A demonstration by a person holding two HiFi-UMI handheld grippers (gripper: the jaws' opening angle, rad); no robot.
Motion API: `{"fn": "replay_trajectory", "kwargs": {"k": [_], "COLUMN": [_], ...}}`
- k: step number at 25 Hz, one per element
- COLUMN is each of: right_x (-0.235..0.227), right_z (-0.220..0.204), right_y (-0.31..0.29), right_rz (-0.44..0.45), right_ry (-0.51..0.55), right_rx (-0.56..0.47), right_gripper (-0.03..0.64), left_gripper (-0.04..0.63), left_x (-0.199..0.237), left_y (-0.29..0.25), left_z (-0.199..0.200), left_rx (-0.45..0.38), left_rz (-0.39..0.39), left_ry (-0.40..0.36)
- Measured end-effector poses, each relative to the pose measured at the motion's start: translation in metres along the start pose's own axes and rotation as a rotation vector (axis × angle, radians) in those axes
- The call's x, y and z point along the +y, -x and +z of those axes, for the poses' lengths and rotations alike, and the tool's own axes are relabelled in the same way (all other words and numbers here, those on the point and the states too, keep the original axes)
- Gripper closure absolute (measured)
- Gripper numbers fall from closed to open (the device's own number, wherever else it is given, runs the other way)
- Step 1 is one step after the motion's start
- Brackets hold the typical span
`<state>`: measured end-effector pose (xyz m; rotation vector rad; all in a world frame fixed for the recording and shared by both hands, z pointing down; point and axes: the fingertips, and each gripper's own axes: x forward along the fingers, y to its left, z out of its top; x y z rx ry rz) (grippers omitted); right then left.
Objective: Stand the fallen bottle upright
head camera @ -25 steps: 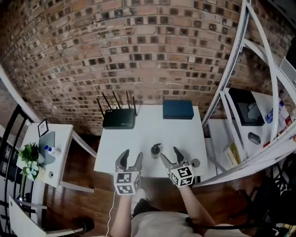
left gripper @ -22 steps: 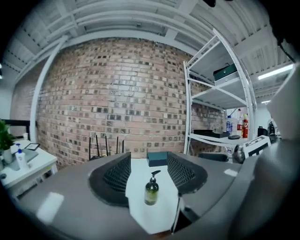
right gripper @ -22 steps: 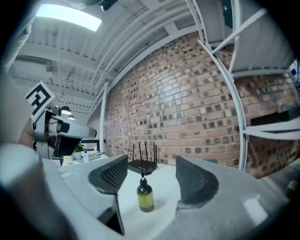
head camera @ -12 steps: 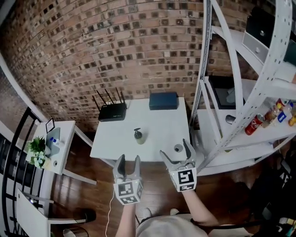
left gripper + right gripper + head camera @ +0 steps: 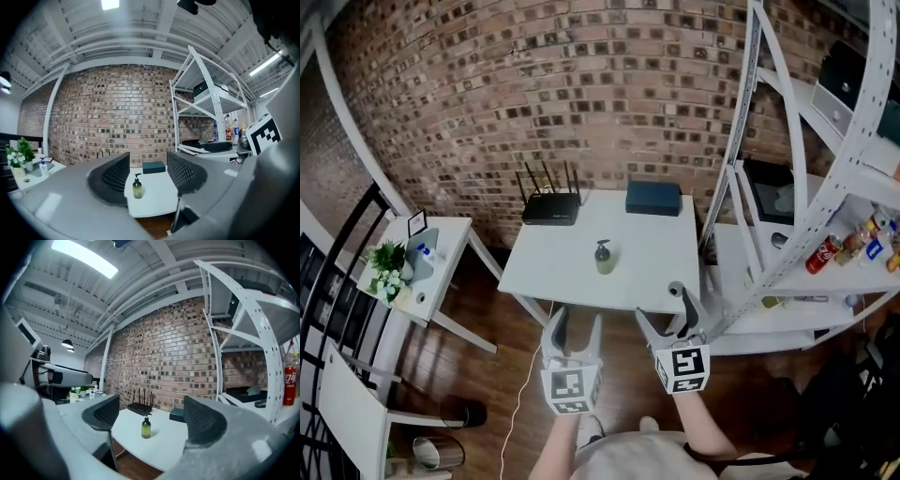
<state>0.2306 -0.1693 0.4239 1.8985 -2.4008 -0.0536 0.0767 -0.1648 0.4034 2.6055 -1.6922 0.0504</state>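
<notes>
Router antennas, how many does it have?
4 antennas, upright in a row along the back of the black router on the white table, far left corner. None seem hidden.

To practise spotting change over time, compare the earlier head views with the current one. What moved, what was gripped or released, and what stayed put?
Both the left gripper and right gripper drew back off the table, past its near edge, away from the bottle. The right gripper's jaws have just been opening; nothing sits between them. The bottle stays upright; router and blue box stay put.
</notes>
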Motion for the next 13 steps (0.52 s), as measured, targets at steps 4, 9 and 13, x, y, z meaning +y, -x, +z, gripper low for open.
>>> {"fn": "replay_trajectory", "kwargs": {"k": [4, 9, 13], "right_x": [0.033, 0.050, 0.063], "right_z": [0.013, 0.022, 0.020], "right_y": [-0.006, -0.007, -0.008], "right_rz": [0.043, 0.049, 0.058], "right_ry": [0.020, 0.022, 0.024], "right_rx": [-0.018, -0.033, -0.027], "right_gripper": [0.202, 0.204, 0.206], "left_gripper": [0.339, 0.339, 0.339], "left_x": [0.025, 0.046, 0.063], "left_y": [0.017, 0.031, 0.043], "left_z": [-0.004, 0.000, 0.000], "left_rx": [0.007, -0.014, -0.031], "left_rz": [0.028, 0.052, 0.075], "left_ry": [0.005, -0.002, -0.011]}}
